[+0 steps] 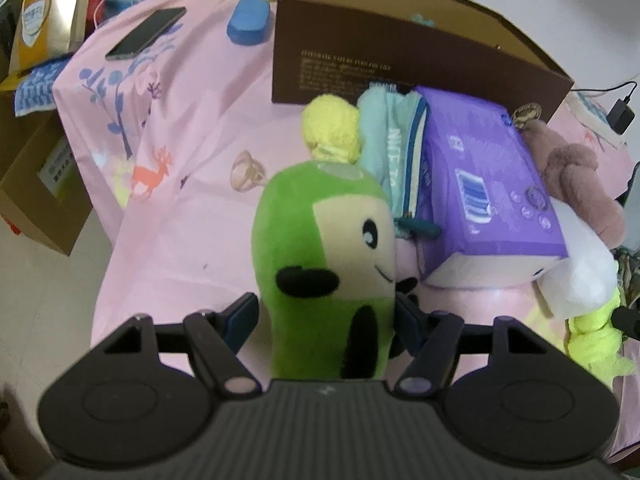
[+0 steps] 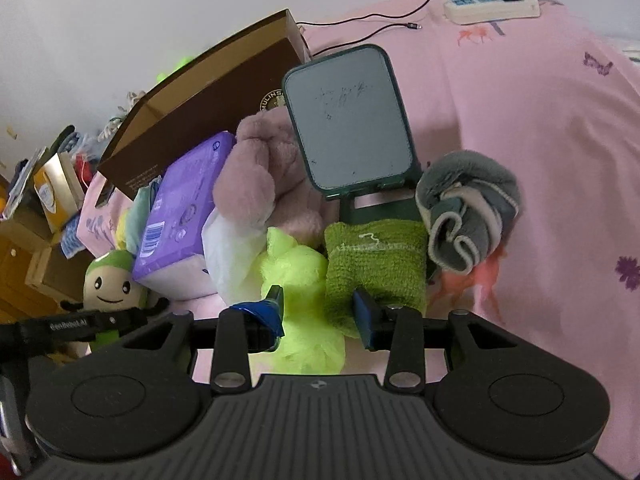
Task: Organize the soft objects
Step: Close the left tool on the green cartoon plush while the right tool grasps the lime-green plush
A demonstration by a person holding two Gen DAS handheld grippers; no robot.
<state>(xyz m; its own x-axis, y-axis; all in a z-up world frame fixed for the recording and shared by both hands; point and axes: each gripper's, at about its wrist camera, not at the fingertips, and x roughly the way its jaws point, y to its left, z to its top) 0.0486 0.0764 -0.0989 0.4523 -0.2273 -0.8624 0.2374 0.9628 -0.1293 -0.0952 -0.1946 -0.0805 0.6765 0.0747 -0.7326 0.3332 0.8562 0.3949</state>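
Observation:
My left gripper (image 1: 326,312) is shut on a green plush doll with a smiling face (image 1: 324,248) and holds it upright over the pink bedsheet; the doll also shows in the right wrist view (image 2: 112,280). My right gripper (image 2: 318,308) is open, its fingers on either side of a neon yellow-green plush (image 2: 296,280), beside a folded green towel (image 2: 374,264). A brown cardboard box (image 1: 400,52) stands open behind the pile. A mauve plush (image 2: 260,176), a purple tissue pack (image 1: 492,184) and a rolled grey cloth (image 2: 468,204) lie in the pile.
A green-framed mirror (image 2: 348,120) stands behind the towel. A phone (image 1: 146,32) and a blue case (image 1: 248,22) lie on the sheet at the back. A power strip (image 2: 492,0) sits far right. Cardboard boxes (image 1: 40,192) stand on the floor left of the bed.

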